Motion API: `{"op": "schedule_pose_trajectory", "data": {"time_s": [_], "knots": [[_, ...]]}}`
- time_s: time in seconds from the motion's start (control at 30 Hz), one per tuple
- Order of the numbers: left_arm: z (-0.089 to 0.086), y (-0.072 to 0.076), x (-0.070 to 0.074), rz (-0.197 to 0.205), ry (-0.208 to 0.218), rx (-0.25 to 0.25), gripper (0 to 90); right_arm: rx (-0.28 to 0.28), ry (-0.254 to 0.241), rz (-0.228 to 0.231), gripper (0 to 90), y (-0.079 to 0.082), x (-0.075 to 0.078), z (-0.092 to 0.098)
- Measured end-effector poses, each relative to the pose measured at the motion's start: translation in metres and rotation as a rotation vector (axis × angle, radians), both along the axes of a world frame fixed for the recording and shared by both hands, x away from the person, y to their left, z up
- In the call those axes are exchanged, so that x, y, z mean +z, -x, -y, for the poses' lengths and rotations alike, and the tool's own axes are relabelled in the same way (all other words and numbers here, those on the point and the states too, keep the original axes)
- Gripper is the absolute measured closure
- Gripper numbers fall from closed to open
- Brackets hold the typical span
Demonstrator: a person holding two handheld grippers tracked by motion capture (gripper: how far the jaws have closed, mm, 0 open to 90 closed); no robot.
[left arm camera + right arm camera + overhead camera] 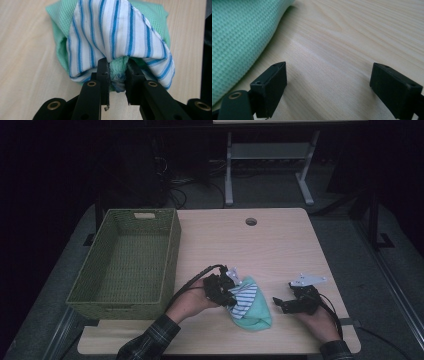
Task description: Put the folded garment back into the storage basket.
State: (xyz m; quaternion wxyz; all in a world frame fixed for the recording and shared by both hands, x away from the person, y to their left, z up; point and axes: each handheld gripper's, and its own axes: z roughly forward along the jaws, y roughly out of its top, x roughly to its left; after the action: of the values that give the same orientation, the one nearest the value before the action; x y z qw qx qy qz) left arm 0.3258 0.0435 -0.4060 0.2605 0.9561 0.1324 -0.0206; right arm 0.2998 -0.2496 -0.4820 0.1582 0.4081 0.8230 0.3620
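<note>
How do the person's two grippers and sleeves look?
Both grippers, left and right, are black, each topped by a grey three-cornered plate and trailing a black cable. Their jaws are black blocks on arms with brass-coloured rivets. The sleeves are dark plaid.

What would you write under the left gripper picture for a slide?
The left gripper pinches a green cloth wrapped in a blue-striped white cloth on the wooden table.

Dim lab: desk [280,245], floor cables [175,190]
</note>
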Motion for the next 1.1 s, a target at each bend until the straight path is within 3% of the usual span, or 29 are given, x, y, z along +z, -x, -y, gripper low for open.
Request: {"op": "schedule_pose_trajectory", "data": {"time_s": [0.23,0.57,0.77,1.1], "knots": [[-0.007,-0.004,0.019,0.021,0.021,0.017,75.9,-0.004,-0.001,-0.001,13.8,0.000,0.000,0.000],[-0.022,-0.012,0.058,0.058,0.046,0.038,75.8,-0.010,0.000,-0.005,13.8,0.000,0.000,0.000],[-0.031,-0.015,0.071,0.069,0.050,0.056,75.8,-0.010,0.001,-0.005,13.8,0.000,0.000,0.000],[-0.048,-0.019,0.093,0.073,0.097,0.089,75.7,-0.009,0.001,-0.004,13.8,0.000,0.000,0.000]]}}
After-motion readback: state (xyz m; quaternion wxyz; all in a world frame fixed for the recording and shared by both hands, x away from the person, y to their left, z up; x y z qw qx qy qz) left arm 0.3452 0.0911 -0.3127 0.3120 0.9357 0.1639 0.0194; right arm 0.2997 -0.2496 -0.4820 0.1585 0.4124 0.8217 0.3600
